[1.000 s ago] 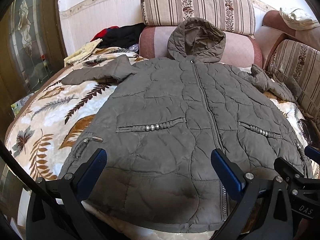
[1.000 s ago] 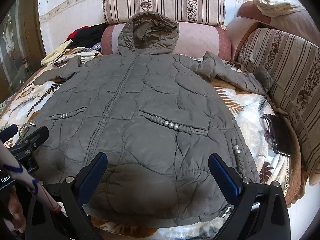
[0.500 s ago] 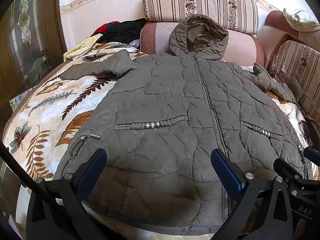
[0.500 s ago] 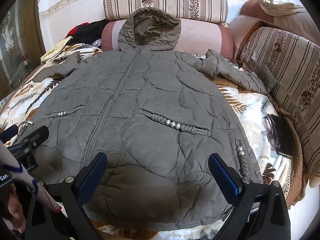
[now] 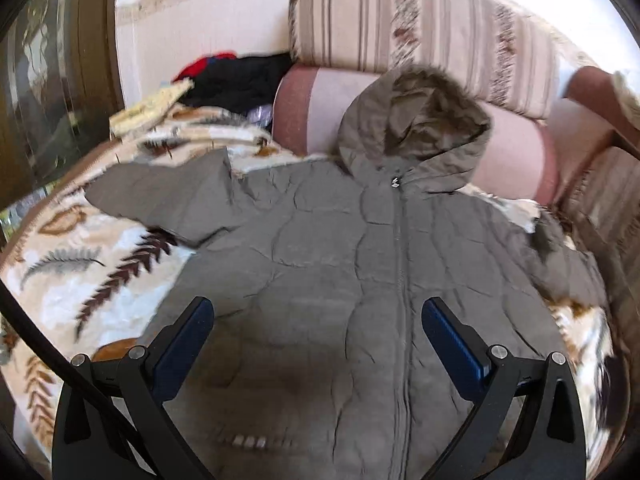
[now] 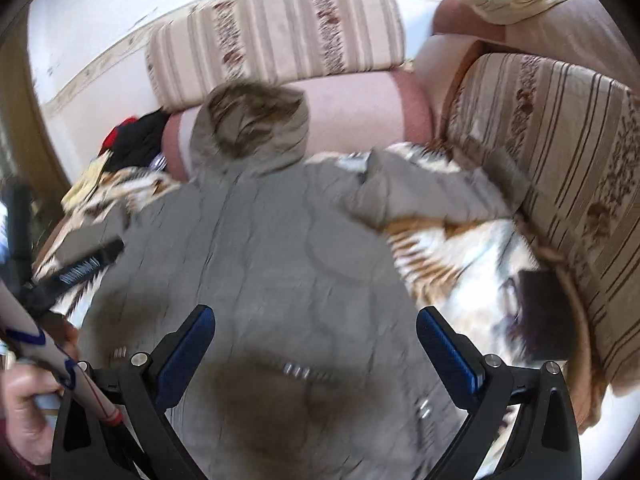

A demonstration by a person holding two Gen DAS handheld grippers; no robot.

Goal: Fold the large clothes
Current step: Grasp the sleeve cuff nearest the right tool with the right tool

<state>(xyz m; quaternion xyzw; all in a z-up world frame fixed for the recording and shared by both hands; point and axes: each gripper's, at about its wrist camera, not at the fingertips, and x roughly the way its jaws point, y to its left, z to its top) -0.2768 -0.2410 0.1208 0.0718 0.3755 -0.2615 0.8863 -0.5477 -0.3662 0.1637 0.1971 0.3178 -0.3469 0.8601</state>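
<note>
A large grey-green quilted hooded jacket (image 5: 340, 280) lies front up and zipped on a leaf-print blanket, its hood (image 5: 416, 120) against the sofa back. Its left sleeve (image 5: 160, 196) is spread out to the side. In the right wrist view the jacket (image 6: 260, 260) fills the middle, its right sleeve (image 6: 420, 196) bunched near the striped cushion. My left gripper (image 5: 318, 332) is open and empty above the jacket's chest. My right gripper (image 6: 316, 340) is open and empty above the jacket's lower right half. The left gripper also shows in the right wrist view (image 6: 80, 268).
The leaf-print blanket (image 5: 80, 264) covers the seat. Striped cushions (image 5: 420, 24) and a pink bolster (image 5: 512, 148) line the back. Black and red clothes (image 5: 236, 76) are piled at the back left. A dark wallet-like object (image 6: 544, 316) lies on the blanket at the right.
Both grippers have moved forward over the jacket toward the hood, from the hem to the chest. The views are now motion-blurred. Both stay open.
</note>
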